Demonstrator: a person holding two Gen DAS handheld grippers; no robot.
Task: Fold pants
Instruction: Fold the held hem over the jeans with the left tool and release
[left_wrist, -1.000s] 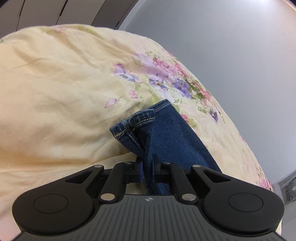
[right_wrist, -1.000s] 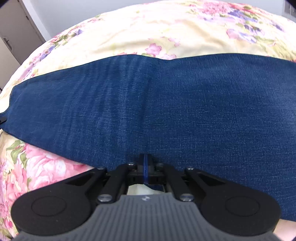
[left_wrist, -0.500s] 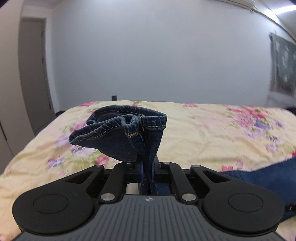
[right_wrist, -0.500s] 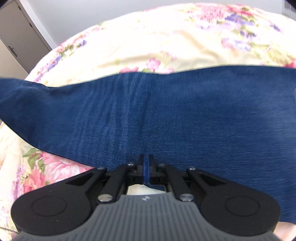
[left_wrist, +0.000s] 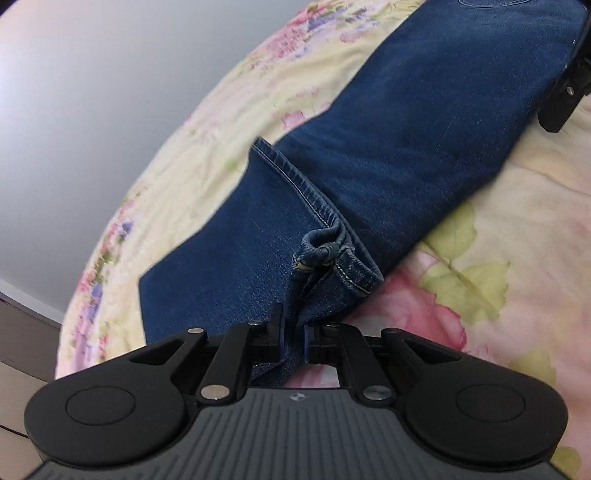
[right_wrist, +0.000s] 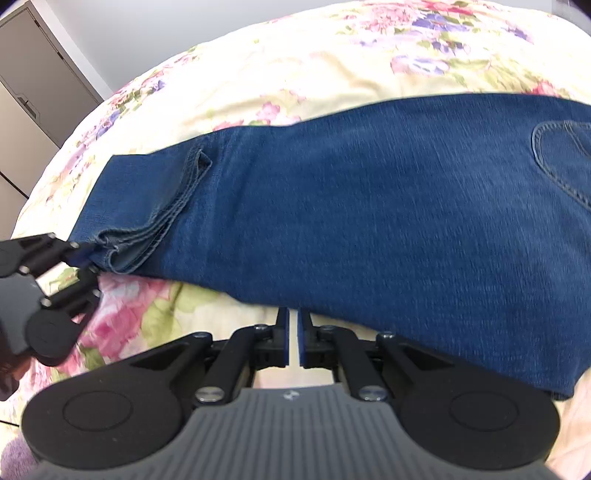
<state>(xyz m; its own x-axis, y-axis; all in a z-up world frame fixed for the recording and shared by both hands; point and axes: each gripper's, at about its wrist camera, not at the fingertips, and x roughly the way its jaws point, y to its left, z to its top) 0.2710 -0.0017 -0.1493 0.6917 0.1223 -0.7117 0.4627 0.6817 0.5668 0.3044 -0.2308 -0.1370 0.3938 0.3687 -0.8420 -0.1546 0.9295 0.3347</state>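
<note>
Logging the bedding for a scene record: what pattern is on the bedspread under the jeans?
Pale yellow bedspread with pink and purple flowers; clearest in the right wrist view.

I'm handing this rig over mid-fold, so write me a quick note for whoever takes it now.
Left gripper: shut on the hem of the jeans, low over the bed.
Right gripper: fingers nearly together, no denim between them, at the jeans' near edge.
Done: leg end folded back over the jeans, hem lying across them.
Left: probably set the hem down, let go, smooth it, then fold once more.

blue denim pants (right_wrist: 369, 206), cream floral bedspread (right_wrist: 314, 62)
</note>
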